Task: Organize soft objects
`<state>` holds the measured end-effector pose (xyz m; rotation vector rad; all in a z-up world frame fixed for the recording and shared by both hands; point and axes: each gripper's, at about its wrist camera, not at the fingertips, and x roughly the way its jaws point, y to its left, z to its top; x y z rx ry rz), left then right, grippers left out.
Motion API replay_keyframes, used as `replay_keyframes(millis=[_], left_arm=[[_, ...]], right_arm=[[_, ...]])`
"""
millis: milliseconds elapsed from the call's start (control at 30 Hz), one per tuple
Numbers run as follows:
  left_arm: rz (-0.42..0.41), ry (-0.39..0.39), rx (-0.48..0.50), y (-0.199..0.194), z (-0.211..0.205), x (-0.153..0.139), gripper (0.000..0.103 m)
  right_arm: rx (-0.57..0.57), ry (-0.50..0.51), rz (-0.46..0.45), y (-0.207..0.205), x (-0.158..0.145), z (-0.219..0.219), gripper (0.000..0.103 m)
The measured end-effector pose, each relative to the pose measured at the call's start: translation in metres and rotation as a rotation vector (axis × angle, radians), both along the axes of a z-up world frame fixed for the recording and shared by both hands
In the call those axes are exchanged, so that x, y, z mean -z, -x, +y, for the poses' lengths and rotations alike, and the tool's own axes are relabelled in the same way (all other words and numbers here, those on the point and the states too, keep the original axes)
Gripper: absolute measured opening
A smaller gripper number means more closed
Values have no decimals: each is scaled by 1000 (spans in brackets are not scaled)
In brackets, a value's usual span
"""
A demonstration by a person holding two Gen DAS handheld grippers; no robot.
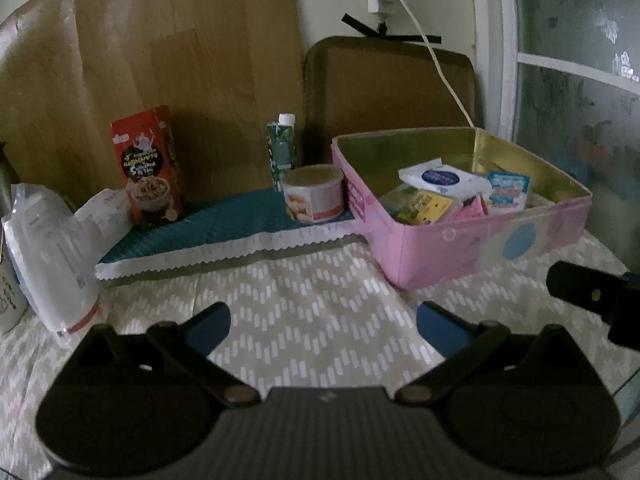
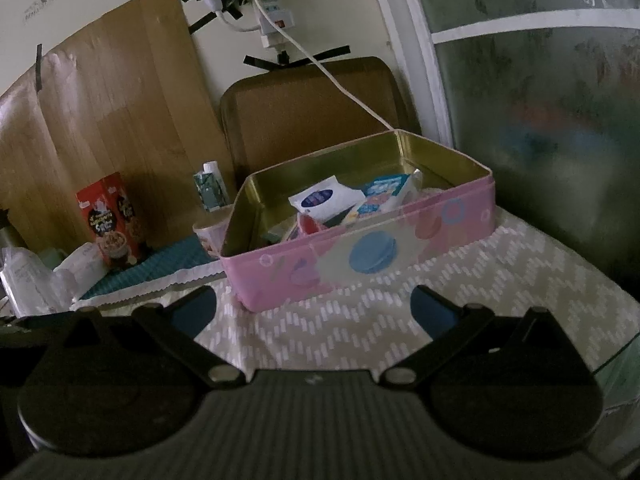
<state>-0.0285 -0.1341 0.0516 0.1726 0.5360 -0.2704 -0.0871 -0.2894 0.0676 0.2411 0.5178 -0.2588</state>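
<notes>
Grippers sit low over a table covered by a beige chevron-patterned cloth (image 1: pixel 320 304). Left gripper (image 1: pixel 323 326) has its jaws spread wide, with nothing between the blue-padded fingers (image 1: pixel 210 328); right gripper (image 2: pixel 314 312) is likewise spread wide and carries nothing. The task's soft packets lie inside a pink tin box (image 1: pixel 472 248) with a gold interior, standing on the cloth toward the right rear of the table. Among them, a white packet with a dark blue oval label (image 1: pixel 444 180) lies on top, a yellow packet (image 1: pixel 424 208) rests at the near left of the pile, and a light blue printed sachet (image 1: pixel 508 190) leans at the right. The left wrist view alone shows a round tin can (image 1: pixel 314 194) in full, just beside the box's left wall, standing on a teal mat with a white zigzag edge (image 1: pixel 224 228); the right wrist view shows only a sliver of the can, the rest being hidden by the box. A red snack carton (image 1: pixel 148 168) stands upright at the mat's left end, and a green drink carton with a white cap (image 1: pixel 282 148) stands behind the can. A clear plastic bag (image 1: pixel 52 256) occupies the far left edge. The left wrist view also catches a black part of the right gripper at its right border. The right wrist view alone shows the blue macaron print (image 2: pixel 373 257) on the box's front wall clearly, plus a white power strip (image 2: pixel 272 20) taped to the wall above a brown chair back (image 2: pixel 312 116).
</notes>
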Motion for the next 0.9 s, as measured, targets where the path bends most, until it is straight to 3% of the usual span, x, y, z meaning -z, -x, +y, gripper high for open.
replay_keyframes(millis=[900], left_arm=[[45, -105, 36, -13, -27, 30, 103]], right_arm=[[17, -75, 61, -9, 28, -20, 103]])
